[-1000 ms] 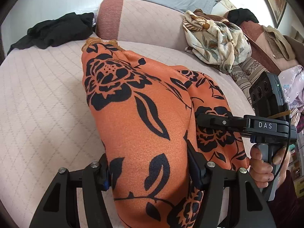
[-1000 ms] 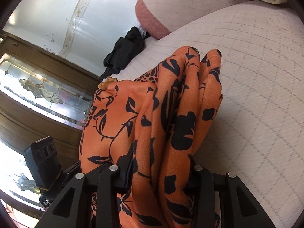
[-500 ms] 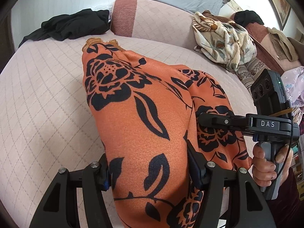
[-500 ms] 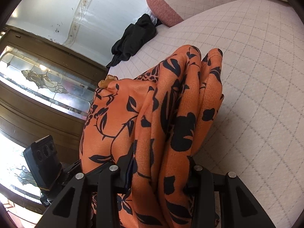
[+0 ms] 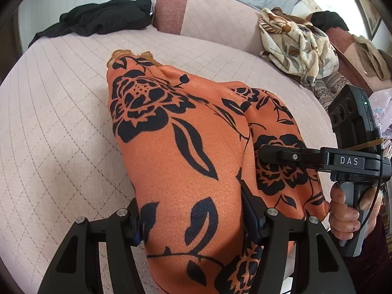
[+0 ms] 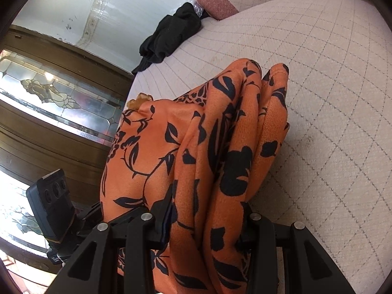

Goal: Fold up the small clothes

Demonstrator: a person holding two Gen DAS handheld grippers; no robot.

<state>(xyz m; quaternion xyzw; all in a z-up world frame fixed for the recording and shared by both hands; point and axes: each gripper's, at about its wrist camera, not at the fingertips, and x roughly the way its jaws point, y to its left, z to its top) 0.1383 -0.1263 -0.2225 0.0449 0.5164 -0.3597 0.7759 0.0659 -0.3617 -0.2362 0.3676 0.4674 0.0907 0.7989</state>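
Both the left gripper (image 5: 193,218) and the right gripper (image 6: 207,218) clenched bunched folds of the orange floral garment (image 5: 171,147) above the quilted sofa seat (image 5: 61,122).

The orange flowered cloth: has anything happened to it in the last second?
Both grippers carried the orange flowered cloth farther over the quilted cushion, toward the black garment. The left gripper and right gripper stayed clamped on it, folds unchanged.
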